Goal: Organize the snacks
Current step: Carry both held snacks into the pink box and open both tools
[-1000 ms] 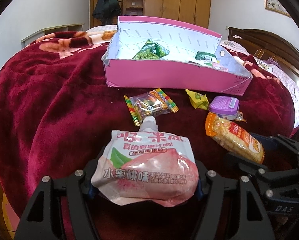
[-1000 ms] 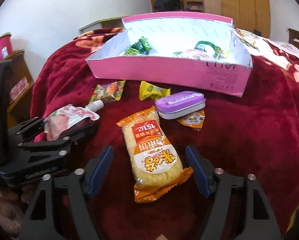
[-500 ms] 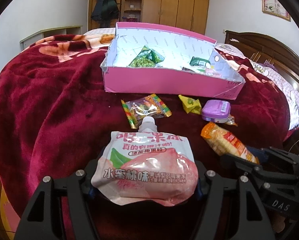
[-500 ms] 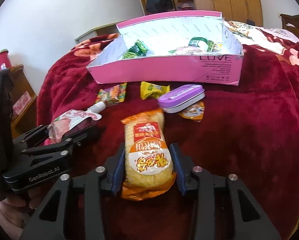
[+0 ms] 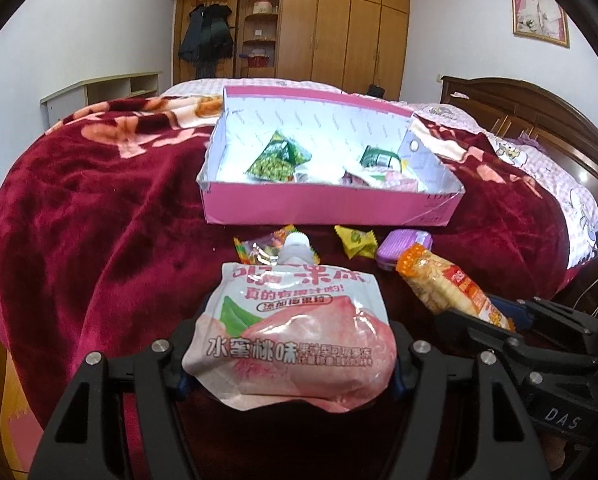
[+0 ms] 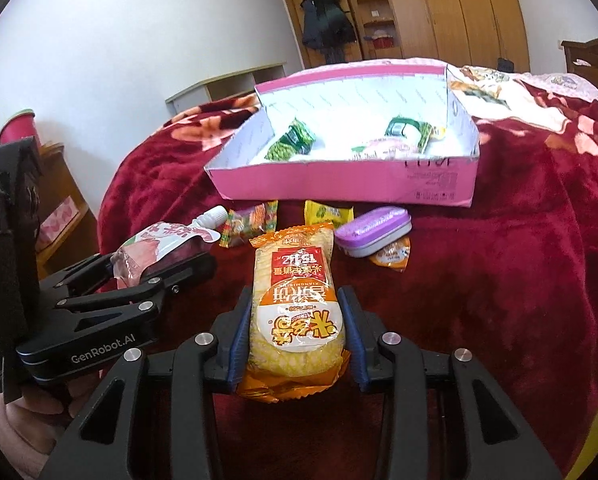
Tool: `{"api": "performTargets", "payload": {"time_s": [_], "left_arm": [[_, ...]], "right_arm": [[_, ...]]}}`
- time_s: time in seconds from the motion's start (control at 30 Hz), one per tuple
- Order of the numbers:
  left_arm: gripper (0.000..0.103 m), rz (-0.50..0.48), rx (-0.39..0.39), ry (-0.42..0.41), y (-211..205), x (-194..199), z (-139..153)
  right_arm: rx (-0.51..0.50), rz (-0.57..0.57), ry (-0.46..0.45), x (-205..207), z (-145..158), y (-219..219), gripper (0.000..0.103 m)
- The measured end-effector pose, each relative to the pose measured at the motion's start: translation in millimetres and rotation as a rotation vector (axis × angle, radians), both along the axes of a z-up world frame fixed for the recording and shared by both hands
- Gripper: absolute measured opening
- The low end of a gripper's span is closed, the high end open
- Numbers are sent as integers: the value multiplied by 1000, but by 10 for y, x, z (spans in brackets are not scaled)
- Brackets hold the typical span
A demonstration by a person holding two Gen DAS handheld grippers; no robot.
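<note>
Two grippers each hold a snack above the bed. The left gripper (image 5: 291, 356) is clamped on the peach jelly pouch (image 5: 291, 328), spout pointing ahead toward the box. The right gripper (image 6: 297, 332) is clamped on the rice cracker pack (image 6: 295, 312), whose long axis runs straight forward along the fingers.

Ahead of both grippers, loose items lie on the red blanket (image 6: 499, 280): a striped candy bag (image 6: 251, 224), a yellow packet (image 6: 327, 214), a purple tin (image 6: 373, 230) and a small orange packet (image 6: 391, 254) tucked against the tin.

Beyond these sits the pink box (image 5: 323, 210), open-topped, with its long side facing the grippers; it is directly ahead of both. Neither gripper appears clearly nearer. The coming move likely requires carrying each snack forward over the near wall.

The right wrist view shows the orange packet; the left wrist view hides it behind the tin. A green pea packet (image 5: 279, 158) and further wrappers lie inside.
</note>
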State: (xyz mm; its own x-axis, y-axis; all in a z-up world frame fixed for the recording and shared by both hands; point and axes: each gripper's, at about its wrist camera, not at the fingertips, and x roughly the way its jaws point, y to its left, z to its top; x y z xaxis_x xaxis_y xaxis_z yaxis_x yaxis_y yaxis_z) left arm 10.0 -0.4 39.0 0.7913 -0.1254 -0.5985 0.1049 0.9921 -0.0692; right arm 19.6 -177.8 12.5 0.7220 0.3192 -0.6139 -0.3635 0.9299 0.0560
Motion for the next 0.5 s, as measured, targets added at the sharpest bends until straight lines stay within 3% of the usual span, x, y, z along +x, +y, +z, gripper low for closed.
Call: {"api": "performTargets", "payload": {"time_s": [0.5], "left_arm": [[72, -4, 0, -76, -26, 111, 276]], "right_arm": [[7, -15, -44, 125, 222, -80, 41]]}}
